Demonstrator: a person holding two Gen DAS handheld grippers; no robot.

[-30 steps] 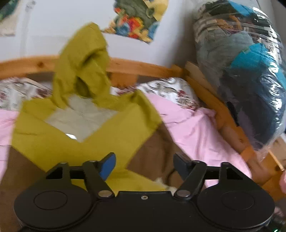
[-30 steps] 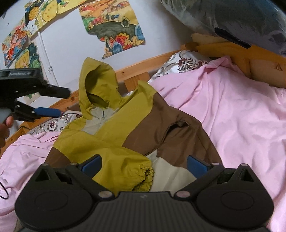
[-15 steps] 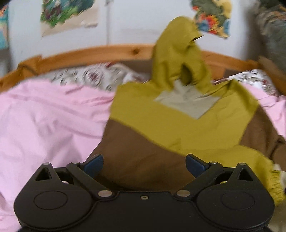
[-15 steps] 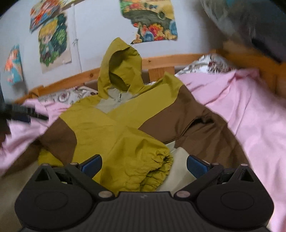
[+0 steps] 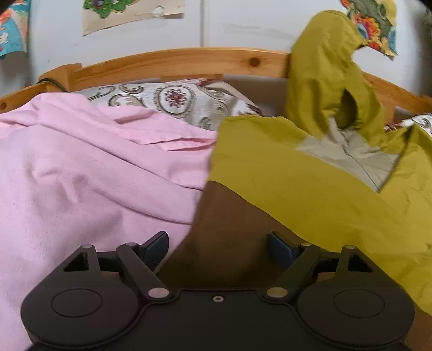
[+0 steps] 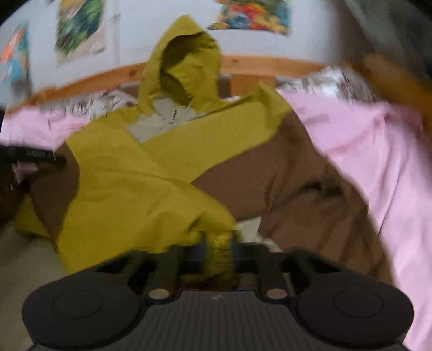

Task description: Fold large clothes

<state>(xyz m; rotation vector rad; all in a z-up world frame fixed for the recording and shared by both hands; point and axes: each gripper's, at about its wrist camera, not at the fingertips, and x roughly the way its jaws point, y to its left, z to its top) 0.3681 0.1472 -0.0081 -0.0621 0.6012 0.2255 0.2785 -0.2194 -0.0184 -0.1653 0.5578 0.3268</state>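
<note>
Jacket (image 6: 151, 172): mustard and brown, hooded, lies spread on the pink sheet (image 5: 81, 172) of the bed; hood (image 5: 324, 81) props against the wooden headboard (image 5: 175, 62).
Right gripper (image 6: 217, 249): jaws have just been closing, now clamped on the gathered mustard cuff (image 6: 220, 248).
Left gripper (image 5: 218, 244): jaws apart, just been narrowing a little; the jacket's brown edge lies between them, unpressed.
Wall: posters (image 5: 129, 13) above the bed.
</note>
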